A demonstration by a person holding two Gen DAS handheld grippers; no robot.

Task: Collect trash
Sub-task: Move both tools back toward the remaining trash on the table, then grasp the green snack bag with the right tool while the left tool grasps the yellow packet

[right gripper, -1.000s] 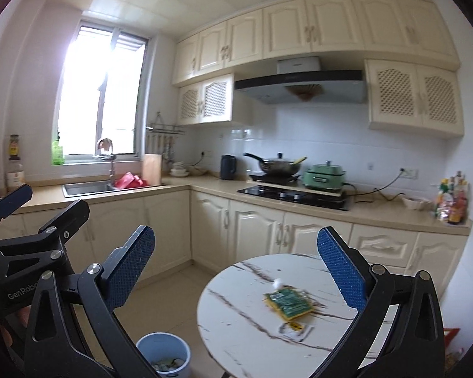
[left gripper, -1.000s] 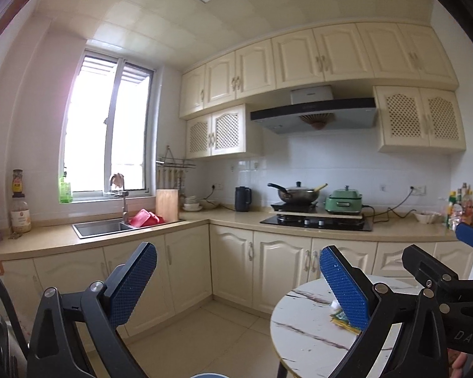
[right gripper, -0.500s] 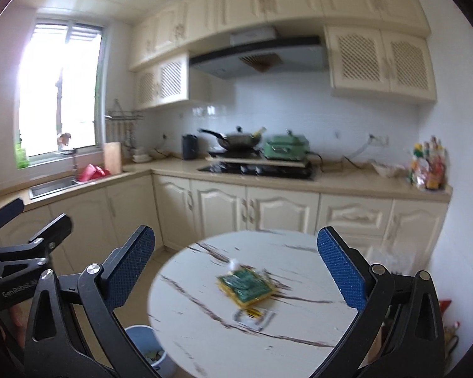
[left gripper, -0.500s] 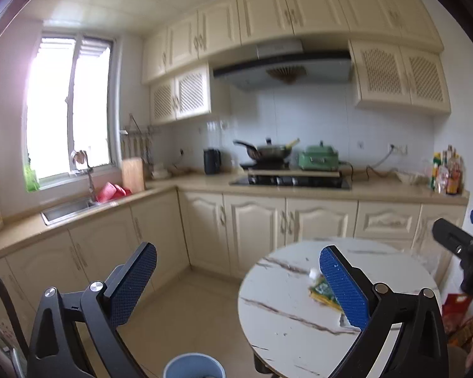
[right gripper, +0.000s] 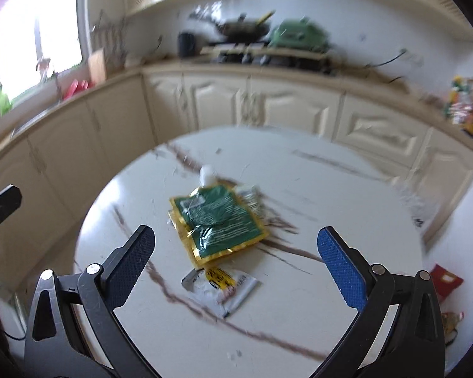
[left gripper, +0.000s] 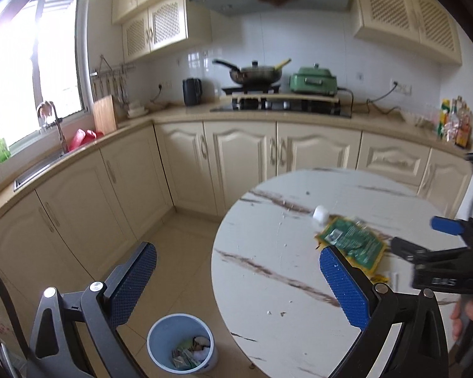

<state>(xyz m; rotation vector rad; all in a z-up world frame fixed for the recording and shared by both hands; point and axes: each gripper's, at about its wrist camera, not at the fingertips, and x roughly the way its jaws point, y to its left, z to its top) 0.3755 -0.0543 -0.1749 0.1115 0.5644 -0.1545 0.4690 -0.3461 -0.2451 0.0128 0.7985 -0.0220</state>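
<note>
A green and gold spouted pouch (right gripper: pixel 219 220) lies flat on the round marble table (right gripper: pixel 331 308), with a small white and yellow wrapper (right gripper: pixel 224 285) just in front of it. My right gripper (right gripper: pixel 236 271) hangs open above the wrapper, its fingers wide on either side of both pieces. In the left wrist view the pouch (left gripper: pixel 351 241) lies to the right, and my left gripper (left gripper: pixel 238 283) stands open over the table's left edge. A light blue trash bin (left gripper: pixel 181 345) with some trash inside stands on the floor by the table.
Cream cabinets and a counter (left gripper: pixel 268 119) run along the back with a stove, wok, green pot and kettle. A sink (left gripper: pixel 41 167) sits under the window at left. Red packets (right gripper: pixel 443 280) lie on the floor right of the table.
Both grippers have tilted down and moved in toward the table; the pouch and wrapper are now larger and closer between the right fingers. The bin has come fully into the left view.
</note>
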